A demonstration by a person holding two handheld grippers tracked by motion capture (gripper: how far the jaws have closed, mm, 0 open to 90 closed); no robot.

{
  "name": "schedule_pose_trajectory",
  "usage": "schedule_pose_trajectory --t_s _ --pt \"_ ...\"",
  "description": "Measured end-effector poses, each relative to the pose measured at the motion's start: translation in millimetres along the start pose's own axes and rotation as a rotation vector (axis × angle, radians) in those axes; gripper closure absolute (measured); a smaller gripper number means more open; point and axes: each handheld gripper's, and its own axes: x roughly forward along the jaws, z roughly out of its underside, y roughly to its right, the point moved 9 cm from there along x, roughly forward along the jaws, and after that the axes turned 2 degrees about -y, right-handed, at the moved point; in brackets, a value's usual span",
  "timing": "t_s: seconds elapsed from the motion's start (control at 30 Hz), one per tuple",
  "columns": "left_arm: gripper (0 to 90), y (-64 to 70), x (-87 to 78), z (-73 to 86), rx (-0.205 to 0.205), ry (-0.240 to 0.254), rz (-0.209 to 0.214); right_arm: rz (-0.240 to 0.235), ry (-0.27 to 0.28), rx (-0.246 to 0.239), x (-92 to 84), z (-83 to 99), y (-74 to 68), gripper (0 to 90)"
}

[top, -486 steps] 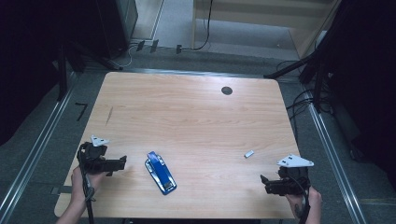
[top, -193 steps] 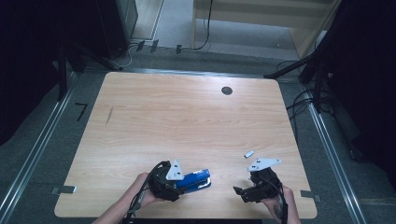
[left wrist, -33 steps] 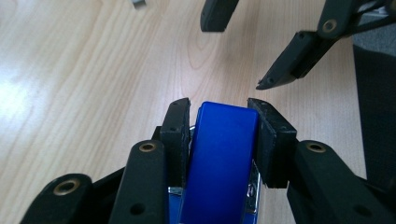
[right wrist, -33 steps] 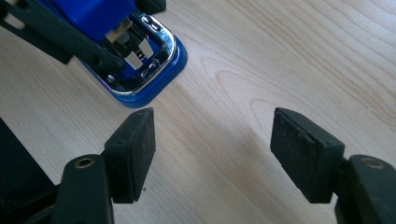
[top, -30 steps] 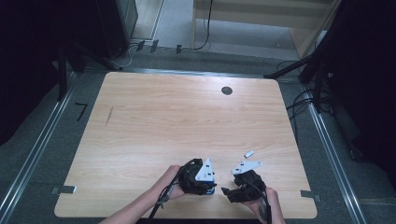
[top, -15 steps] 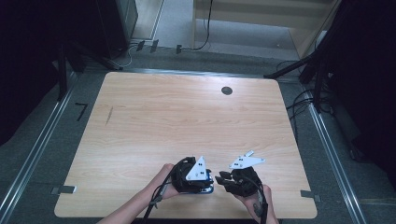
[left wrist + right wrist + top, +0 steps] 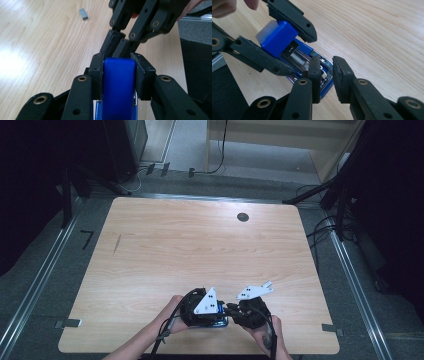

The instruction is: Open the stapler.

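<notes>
The left gripper (image 7: 117, 75) is clamped on the blue stapler (image 7: 118, 85). Just ahead, the right gripper (image 7: 325, 75) has its jaws slightly apart at the stapler's metal front. Beyond both, a staple strip (image 7: 83, 13) lies on the table (image 7: 200, 245).

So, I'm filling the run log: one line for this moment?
left gripper: clamps stapler | right gripper: open at its front | staple strip: on table

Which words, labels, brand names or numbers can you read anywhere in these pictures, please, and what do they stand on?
None can be read. The blue stapler held by the left gripper shows no print on its visible faces, nor do the right gripper, the small staple strip or the table. The dots on the grey gripper plates aren't text.
</notes>
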Motion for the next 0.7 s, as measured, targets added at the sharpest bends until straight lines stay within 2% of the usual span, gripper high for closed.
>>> schedule_pose_trajectory --t_s 0.07,0.2,0.4,0.57,0.7 --pt "65.9 0.3 -1.0 -0.1 0.002 0.003 0.002 -0.003 -0.018 -0.003 5.4 1.2 -0.2 79.1" --pt "66.1 0.7 -2.9 -0.4 0.016 0.005 -0.002 -0.001 -0.021 -0.004 7.3 1.4 -0.3 79.5" --pt "66.3 1.6 -8.6 -1.0 0.028 -0.014 -0.013 0.003 -0.047 -0.034 7.9 2.0 -1.0 80.4" --pt "66.4 0.5 -13.9 -0.9 0.02 -0.014 -0.015 0.031 -0.06 -0.074 8.2 1.1 -2.3 80.4" --pt "66.5 -1.3 -20.7 0.3 0.01 -0.019 -0.018 0.04 -0.068 -0.083 9.8 1.6 -1.3 80.3"
